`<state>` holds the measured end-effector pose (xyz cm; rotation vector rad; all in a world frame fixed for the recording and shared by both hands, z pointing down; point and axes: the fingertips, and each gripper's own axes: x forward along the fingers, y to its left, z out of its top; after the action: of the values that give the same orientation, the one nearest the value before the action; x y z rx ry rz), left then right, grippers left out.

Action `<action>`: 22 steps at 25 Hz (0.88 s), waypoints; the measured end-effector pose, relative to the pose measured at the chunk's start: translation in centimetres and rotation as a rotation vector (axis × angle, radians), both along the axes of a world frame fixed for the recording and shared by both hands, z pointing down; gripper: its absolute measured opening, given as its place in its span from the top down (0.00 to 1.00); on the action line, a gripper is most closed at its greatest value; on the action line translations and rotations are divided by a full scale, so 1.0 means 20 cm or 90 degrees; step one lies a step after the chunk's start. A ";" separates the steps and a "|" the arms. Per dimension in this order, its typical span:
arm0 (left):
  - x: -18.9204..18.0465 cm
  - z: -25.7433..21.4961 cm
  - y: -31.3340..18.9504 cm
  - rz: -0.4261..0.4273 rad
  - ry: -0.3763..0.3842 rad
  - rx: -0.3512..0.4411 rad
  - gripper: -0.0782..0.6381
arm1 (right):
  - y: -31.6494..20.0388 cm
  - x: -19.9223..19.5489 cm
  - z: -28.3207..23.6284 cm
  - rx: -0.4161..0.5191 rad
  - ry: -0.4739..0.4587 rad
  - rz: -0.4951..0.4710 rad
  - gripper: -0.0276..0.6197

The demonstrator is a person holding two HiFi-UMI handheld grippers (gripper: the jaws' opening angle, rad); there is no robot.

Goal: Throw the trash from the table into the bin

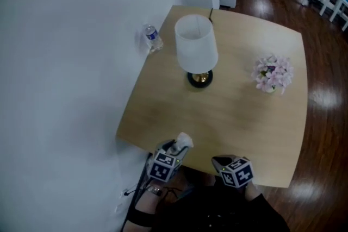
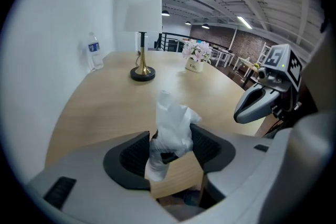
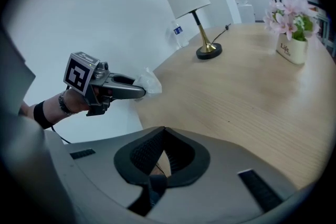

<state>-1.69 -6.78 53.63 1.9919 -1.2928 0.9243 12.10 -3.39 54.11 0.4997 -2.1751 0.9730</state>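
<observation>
Head view: pale wooden table [image 1: 244, 117] against a white wall [image 1: 65, 62], dark floor [image 1: 326, 95]. Left gripper [image 2: 170, 150] clamps a crumpled tissue [image 2: 172, 120], its long axis along the jaws, tip poking out beyond them. Right gripper [image 3: 164, 139] is closed, empty.

There are 1 table [image 1: 244, 111], 1 lamp [image 1: 196, 43], 1 water bottle [image 1: 153, 38], 1 flower pot [image 1: 273, 74], 1 paper wad [image 2: 170, 123] and 2 grippers, the left gripper [image 1: 177, 146] and the right gripper [image 1: 219, 162].

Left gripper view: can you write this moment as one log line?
left gripper: shut on crumpled white trash | right gripper: shut, empty | place: over table near edge | bin: not in view
</observation>
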 end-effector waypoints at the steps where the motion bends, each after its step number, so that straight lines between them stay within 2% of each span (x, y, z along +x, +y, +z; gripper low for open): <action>1: -0.03 0.01 0.04 -0.009 0.002 0.001 0.55 | 0.02 -0.02 0.00 0.001 0.002 -0.009 0.95; 10: -0.29 0.05 0.38 -0.121 0.023 0.010 0.55 | 0.23 -0.30 0.02 0.004 0.028 -0.119 0.95; 13: -0.41 0.08 0.56 -0.178 0.024 0.006 0.55 | 0.34 -0.42 0.04 0.004 0.034 -0.181 0.95; 18: -0.55 0.23 0.96 -0.304 0.029 -0.024 0.55 | 0.57 -0.55 0.12 -0.005 0.055 -0.311 0.95; 22: -0.66 0.38 1.23 -0.370 0.036 -0.053 0.55 | 0.70 -0.70 0.20 -0.005 0.071 -0.375 0.95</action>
<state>-14.79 17.81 61.24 1.4369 -1.6420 0.6190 -1.96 10.68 58.07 -0.0974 -2.0346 0.6100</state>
